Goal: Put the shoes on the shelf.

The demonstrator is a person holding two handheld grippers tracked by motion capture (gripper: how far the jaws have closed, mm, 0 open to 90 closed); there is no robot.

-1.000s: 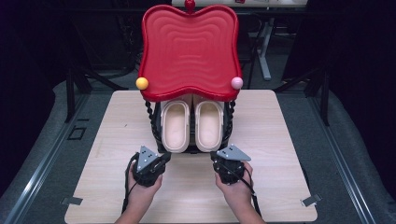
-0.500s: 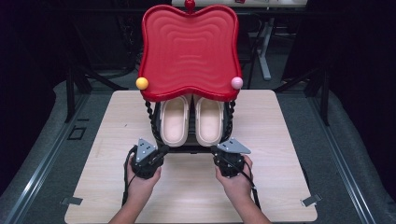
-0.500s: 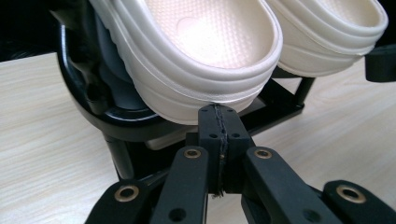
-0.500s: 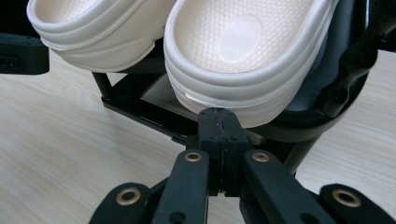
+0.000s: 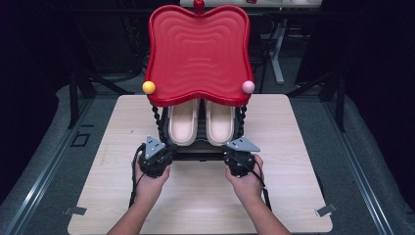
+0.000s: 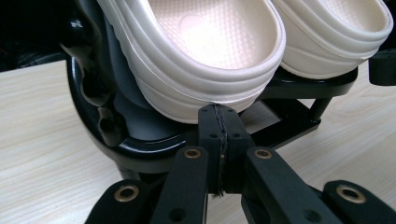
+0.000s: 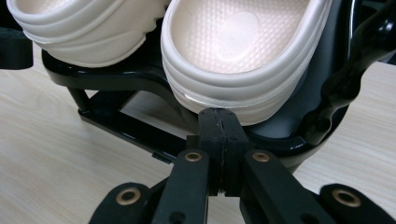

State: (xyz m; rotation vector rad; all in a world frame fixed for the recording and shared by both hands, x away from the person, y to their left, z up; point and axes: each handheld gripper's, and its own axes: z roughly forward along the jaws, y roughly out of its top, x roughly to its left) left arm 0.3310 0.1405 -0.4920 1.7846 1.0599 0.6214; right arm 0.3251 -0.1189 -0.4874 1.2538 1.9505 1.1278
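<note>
A pair of cream slippers sits heel-out on the lower shelf of a black rack point(image 5: 203, 152) under a red wavy top point(image 5: 198, 54). The left slipper point(image 5: 183, 122) point(image 6: 196, 42) is just above and beyond my left gripper point(image 5: 166, 151) point(image 6: 218, 114), which is shut with its tips under the heel, by the rack's black rim point(image 6: 140, 144). The right slipper point(image 5: 220, 122) point(image 7: 243, 46) lies likewise over my right gripper point(image 5: 234, 152) point(image 7: 219, 116), shut with nothing between its jaws. The slippers' toes are hidden beneath the red top.
A yellow ball point(image 5: 149, 87) and a pink ball point(image 5: 248, 86) mark the red top's front corners. The rack stands on a pale wooden table point(image 5: 288, 147) with bare wood to both sides and in front. Twisted black posts point(image 7: 345, 79) flank the slippers. Dark floor surrounds the table.
Both grippers have moved forward across the table, from in front of the rack up to the slippers' heels. They stayed shut throughout.
</note>
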